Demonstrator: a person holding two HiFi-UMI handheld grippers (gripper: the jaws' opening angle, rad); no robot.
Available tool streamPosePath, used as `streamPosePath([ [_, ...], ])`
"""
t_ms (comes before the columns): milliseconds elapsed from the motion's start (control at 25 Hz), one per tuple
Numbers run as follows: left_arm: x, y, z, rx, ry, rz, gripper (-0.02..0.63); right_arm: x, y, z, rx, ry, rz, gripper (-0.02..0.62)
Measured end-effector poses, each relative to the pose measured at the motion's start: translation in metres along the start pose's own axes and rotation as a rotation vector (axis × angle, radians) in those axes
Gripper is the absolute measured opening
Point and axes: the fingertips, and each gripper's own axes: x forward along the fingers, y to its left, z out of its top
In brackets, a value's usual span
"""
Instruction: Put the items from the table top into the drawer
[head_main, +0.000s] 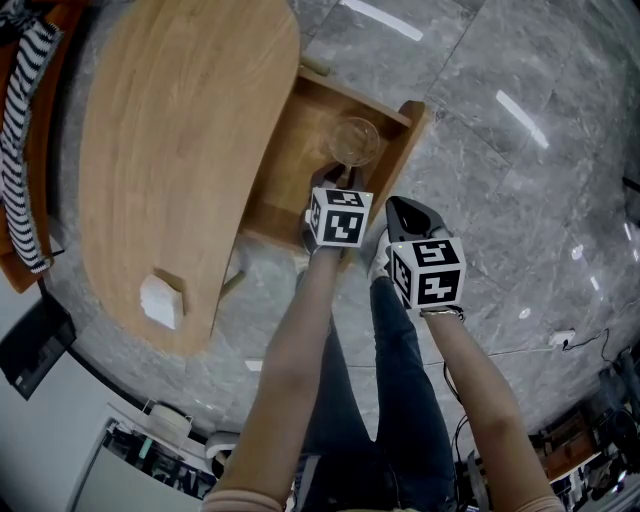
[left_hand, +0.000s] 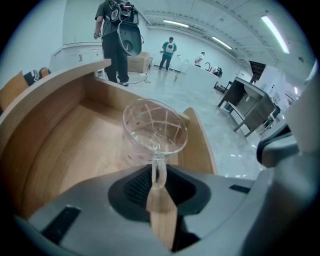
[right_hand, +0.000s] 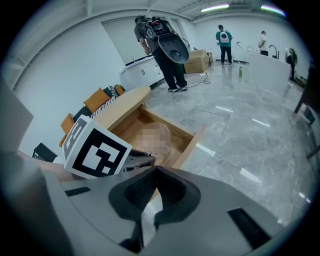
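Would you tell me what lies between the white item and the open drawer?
Head view: only bare table top between the white item and the drawer.

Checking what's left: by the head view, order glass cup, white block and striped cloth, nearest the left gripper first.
1. glass cup, in the drawer, at the left gripper.
2. white block, on the tabletop, lower left.
3. striped cloth, far left edge.

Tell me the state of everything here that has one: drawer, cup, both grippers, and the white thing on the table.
drawer: pulled open.
glass cup: upright on the drawer floor, empty.
left gripper: shut on the glass cup's handle.
right gripper: shut, nothing between its jaws.
white item: lying on the table top, not in the drawer.
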Motion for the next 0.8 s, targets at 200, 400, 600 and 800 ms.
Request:
streamPosePath([
  [200, -0.006, -0.002, -0.005, -0.043, 0.017, -0.034, 0.104, -0.002, 0.001, -0.001, 0.001, 0.002, -0.004, 0.009],
  [400, -0.026, 0.000, -0.005, -0.090, -0.016, -0.029, 0.106, -0.008, 0.003, 0.000, 0.005, -0.007, -0.005, 0.009],
  [600, -0.050, 0.008, -0.001, -0.147, -0.071, 0.010, 0.106, -0.017, 0.006, 0.008, 0.004, -0.028, -0.007, 0.009],
  [800, -0.081, 0.010, 0.012, -0.190, -0.139, 0.014, 0.085, -0.030, 0.012, 0.018, 0.025, -0.061, -0.012, 0.009],
])
